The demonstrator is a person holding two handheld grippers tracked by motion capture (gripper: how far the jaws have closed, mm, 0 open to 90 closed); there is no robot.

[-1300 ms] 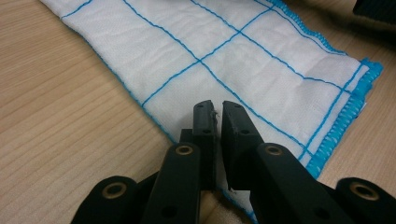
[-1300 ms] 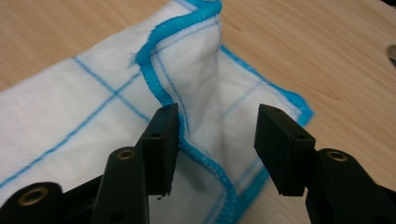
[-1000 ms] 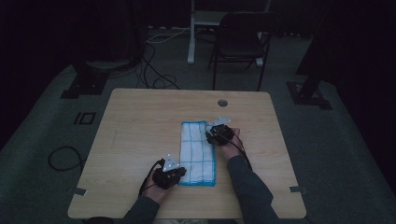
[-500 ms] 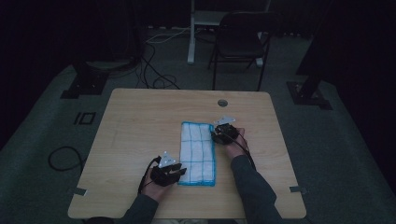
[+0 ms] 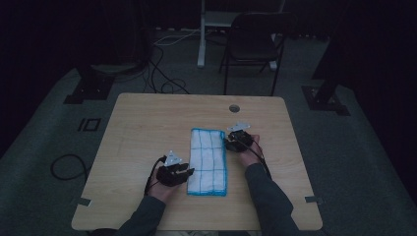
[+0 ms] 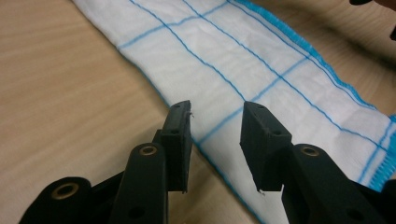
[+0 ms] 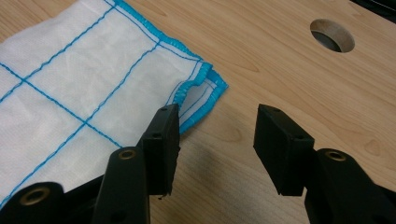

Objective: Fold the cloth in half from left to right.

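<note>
On table (image 5: 147,123) centre, cloth (image 5: 208,160): folded flat, long axis 12 to 6
Left gripper (image 5: 189,171): at cloth's 7 o'clock edge, my jaws have just been opening, spread, pinching nothing
Right gripper (image 5: 227,141): at the 1 o'clock corner, spread, empty
Change: my left hand drew slightly off the cloth

Dim recording studio, wooden table (image 5: 147,123), stand bases (image 5: 93,83), floor cables (image 5: 162,73), folding chair (image 5: 253,46)
</note>
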